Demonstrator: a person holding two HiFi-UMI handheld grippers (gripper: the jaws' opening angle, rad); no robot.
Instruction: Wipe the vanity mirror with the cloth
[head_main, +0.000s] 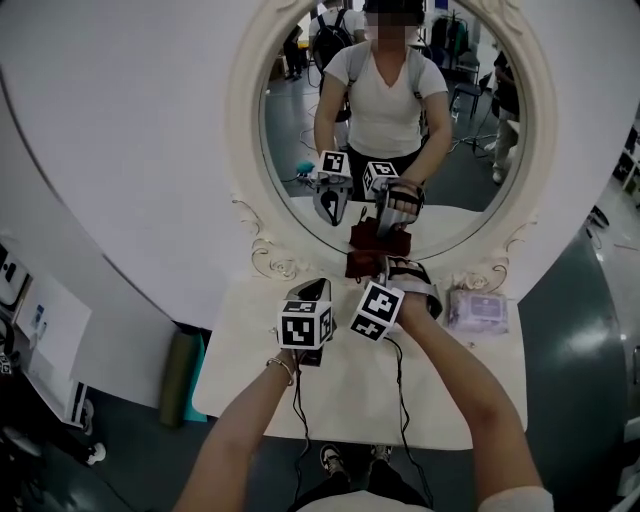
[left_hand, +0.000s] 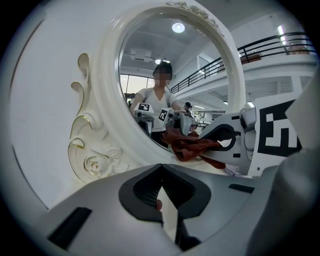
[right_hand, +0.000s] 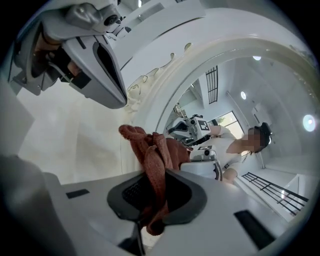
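Cloth (right_hand: 150, 150), rust-red and bunched, is pinched in my right tongs (right_hand: 154, 175). Both dark pads press on it, with a knotted wad standing up past the tips and a short tail hanging below them. In the head view that wad sits at the middle of the rear edge of the surface (head_main: 340, 400). It is pushed against the bottom of the oval mirror (head_main: 300, 130), where it covers the lowest stretch of the white frame (head_main: 245, 120) and meets its own reflection in the glass.

My left tongs (left_hand: 161, 169) are empty: their pads meet at the tips with nothing caught between them. They hang just beside the right pair, on its left, above the rear part of the surface. They point at the gilt-edged scrollwork (left_hand: 92, 160) on the frame's lower left. The marker cubes of the two pairs sit close side by side.

The mirror stands upright at the rear edge of the surface. In the glass I see both pairs of tongs reflected, and myself in a white top. A pale, clear-wrapped packet (head_main: 477, 308) lies near the rear right corner of the surface, well apart from the cloth. A dark green cylinder (head_main: 180, 378) stands on the floor by the surface's left edge.
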